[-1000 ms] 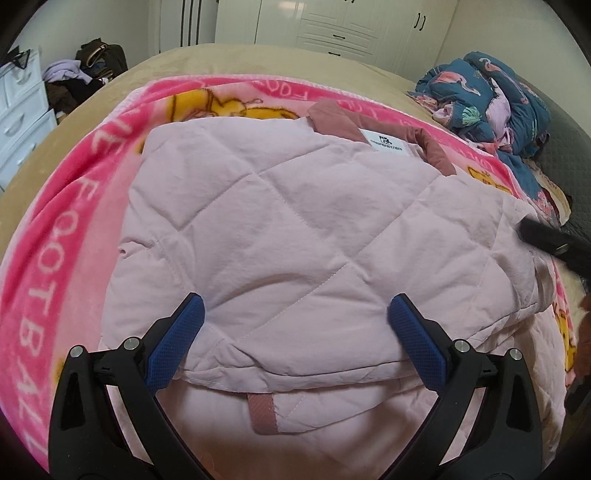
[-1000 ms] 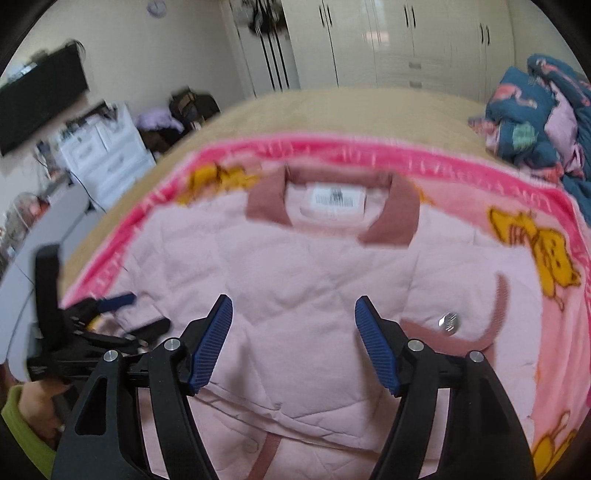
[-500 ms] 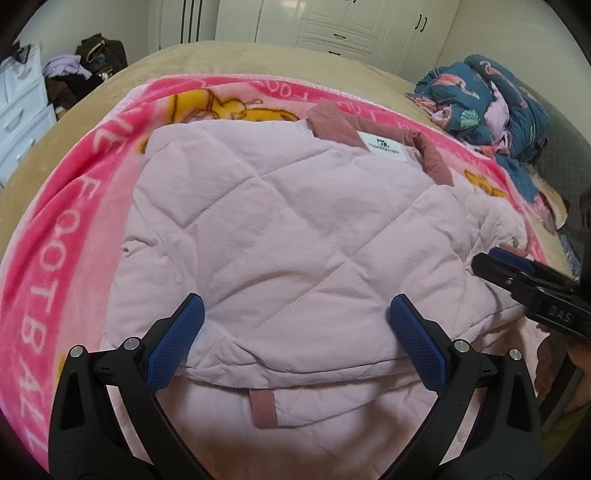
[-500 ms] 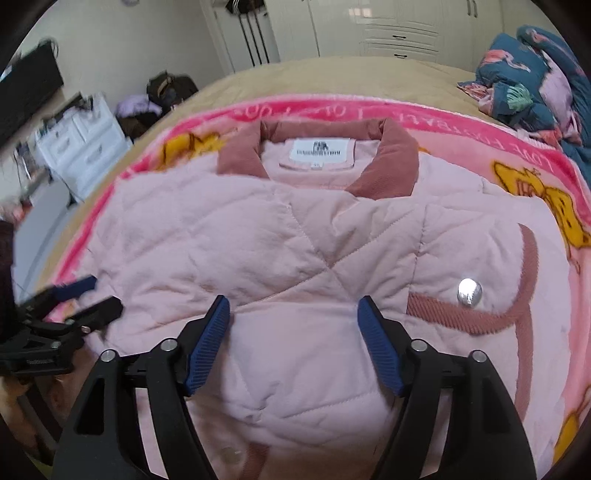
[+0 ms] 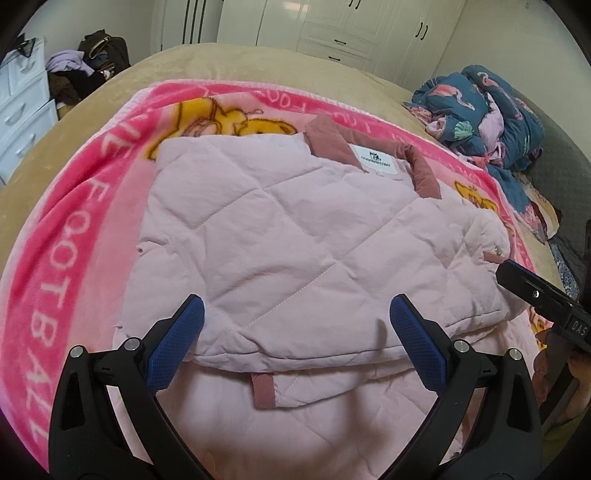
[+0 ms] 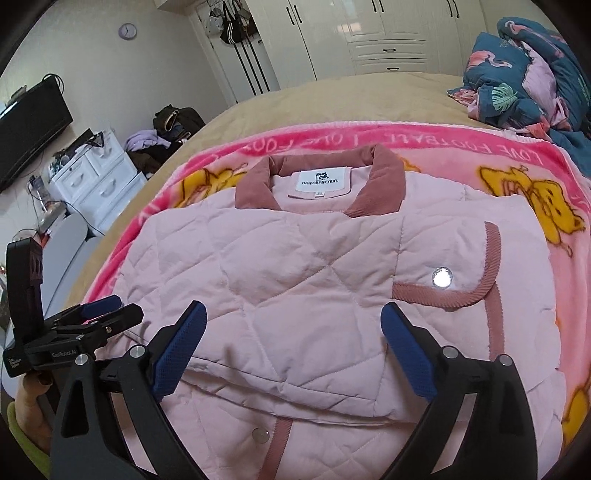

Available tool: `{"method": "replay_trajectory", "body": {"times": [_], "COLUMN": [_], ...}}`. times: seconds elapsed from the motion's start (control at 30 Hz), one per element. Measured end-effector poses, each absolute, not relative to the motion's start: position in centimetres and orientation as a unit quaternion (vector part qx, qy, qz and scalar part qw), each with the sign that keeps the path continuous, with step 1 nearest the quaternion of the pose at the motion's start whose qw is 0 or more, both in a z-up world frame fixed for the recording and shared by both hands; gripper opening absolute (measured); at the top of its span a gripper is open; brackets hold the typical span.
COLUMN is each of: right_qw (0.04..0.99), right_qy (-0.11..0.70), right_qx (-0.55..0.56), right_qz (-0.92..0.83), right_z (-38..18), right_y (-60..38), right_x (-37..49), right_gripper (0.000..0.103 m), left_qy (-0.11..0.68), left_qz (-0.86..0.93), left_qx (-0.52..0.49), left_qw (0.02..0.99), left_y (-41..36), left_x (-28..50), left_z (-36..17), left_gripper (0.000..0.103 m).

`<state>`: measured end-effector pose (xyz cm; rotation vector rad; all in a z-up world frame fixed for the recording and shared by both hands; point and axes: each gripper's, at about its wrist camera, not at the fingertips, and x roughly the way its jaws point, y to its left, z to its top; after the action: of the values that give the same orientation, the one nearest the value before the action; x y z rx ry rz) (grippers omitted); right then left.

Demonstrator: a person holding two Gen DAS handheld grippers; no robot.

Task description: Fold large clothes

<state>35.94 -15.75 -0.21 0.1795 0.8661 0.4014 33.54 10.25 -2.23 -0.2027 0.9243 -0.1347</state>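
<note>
A pale pink quilted jacket (image 6: 295, 280) lies on a pink cartoon blanket (image 5: 85, 206) spread over a tan bed (image 5: 229, 62). Its sides are folded in over the middle and its dusty-rose collar (image 6: 376, 177) with a white label points toward the wardrobes (image 6: 369, 33). The jacket's lower part runs under the camera in both views, so its hem is cut off.

The left gripper (image 5: 295, 339) hangs over the jacket's near fold with its jaws wide and nothing between the pads. The right gripper (image 6: 293, 345) also hovers above the fabric; its jaws are opening, already wide, with only the quilted surface beneath them, not pinched.

In the left wrist view the right gripper shows only as a dark tip at the frame edge. A silver snap (image 6: 442, 277) glares too brightly to make out. A crumpled blue patterned quilt (image 6: 532, 74) sits at the bed's far corner, partly cropped.
</note>
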Motion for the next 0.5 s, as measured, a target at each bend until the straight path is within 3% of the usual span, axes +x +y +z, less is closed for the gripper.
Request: {"method": "replay_trajectory", "body": {"times": [0.5], "right_qw": [0.895], "right_qy": [0.387], "right_qx": [0.096], "right_qz": [0.201], "right_z": [2.8], "right_y": [-15.8], "right_x": [34.5], "right_gripper": [0.095], "left_qy": [0.408], "left_qz": [-0.064], "left_qx": [-0.109], "left_qw": [0.904], "left_y": [11.0], "left_x": [31.8], "left_z": [1.6], "left_gripper": [0.095]}}
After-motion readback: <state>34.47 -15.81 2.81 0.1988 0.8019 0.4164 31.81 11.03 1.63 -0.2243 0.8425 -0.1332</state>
